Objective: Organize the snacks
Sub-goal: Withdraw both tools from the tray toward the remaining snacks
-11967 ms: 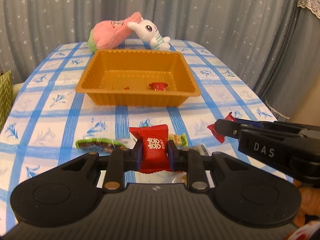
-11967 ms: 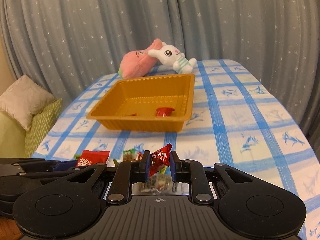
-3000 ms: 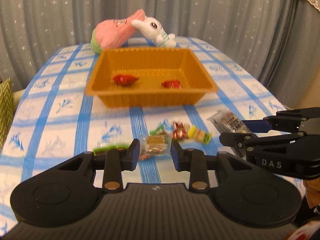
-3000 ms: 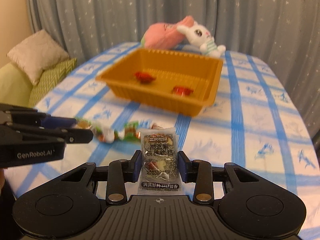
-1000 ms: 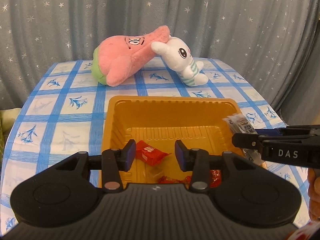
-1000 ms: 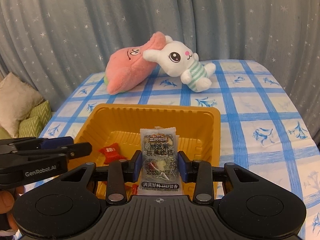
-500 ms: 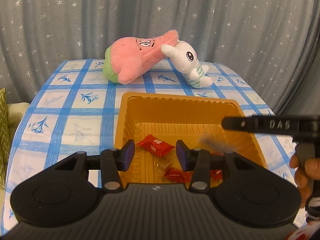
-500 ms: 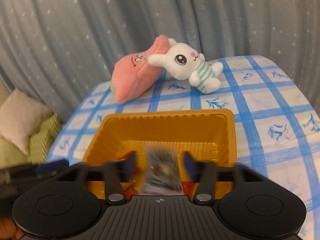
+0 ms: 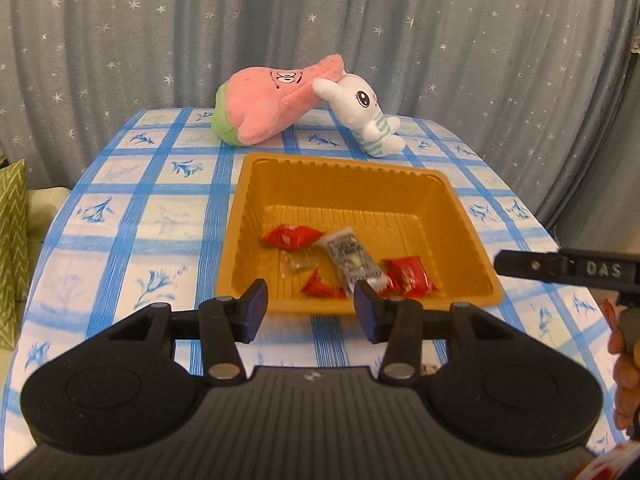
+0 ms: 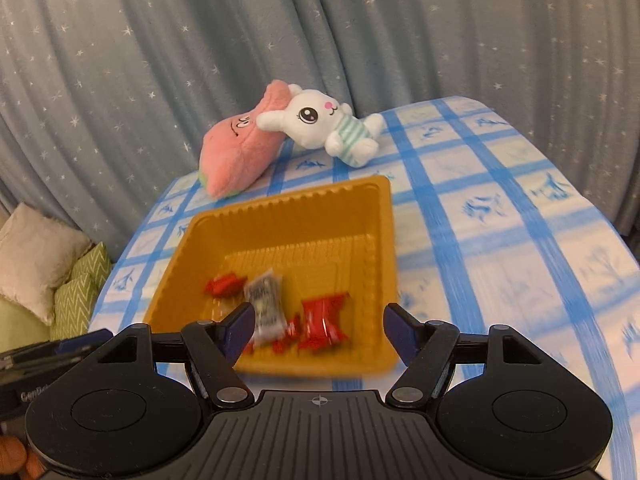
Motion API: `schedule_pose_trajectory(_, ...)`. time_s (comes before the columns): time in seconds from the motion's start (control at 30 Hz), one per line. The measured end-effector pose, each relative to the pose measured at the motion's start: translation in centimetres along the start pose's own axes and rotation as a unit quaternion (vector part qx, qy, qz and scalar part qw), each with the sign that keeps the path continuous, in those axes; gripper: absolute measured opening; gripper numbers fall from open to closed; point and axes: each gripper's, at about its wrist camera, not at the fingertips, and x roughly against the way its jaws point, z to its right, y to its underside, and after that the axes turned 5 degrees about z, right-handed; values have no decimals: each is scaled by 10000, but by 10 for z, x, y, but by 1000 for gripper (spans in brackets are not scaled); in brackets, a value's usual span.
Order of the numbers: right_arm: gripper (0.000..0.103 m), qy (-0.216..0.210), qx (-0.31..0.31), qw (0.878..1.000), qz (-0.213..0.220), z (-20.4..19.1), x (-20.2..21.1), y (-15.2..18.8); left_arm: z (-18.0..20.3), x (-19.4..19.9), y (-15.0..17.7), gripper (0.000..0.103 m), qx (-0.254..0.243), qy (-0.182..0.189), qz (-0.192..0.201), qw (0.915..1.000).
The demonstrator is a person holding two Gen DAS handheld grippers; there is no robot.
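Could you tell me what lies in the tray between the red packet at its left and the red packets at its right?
A grey printed snack packet lies there aslant in the orange tray, with a small clear wrapper beside it; the left wrist view shows this clearly.

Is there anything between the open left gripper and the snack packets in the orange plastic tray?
Only the tray's near wall: it stands between the left gripper and the snack packets. From above nothing visible blocks.

Grey-blue pleated curtain with small white stars [image 9: 360,32] fills the far wall. Blue-and-white checked tablecloth [image 9: 132,216] covers the table. At left, a green zigzag-patterned cushion [image 10: 78,296] and a beige cushion [image 10: 36,256].
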Motion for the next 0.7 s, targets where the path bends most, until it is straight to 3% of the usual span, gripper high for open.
schedule_pose_trajectory(0.3,71,141,316,9994,44,-5,66,45,8,54,30,46,177,-86,65,9998)
schedule_pose_trajectory(0.7,71,207,575,9981,-42,-9,111,89,9,99,73,46,14,-226,-105,9997)
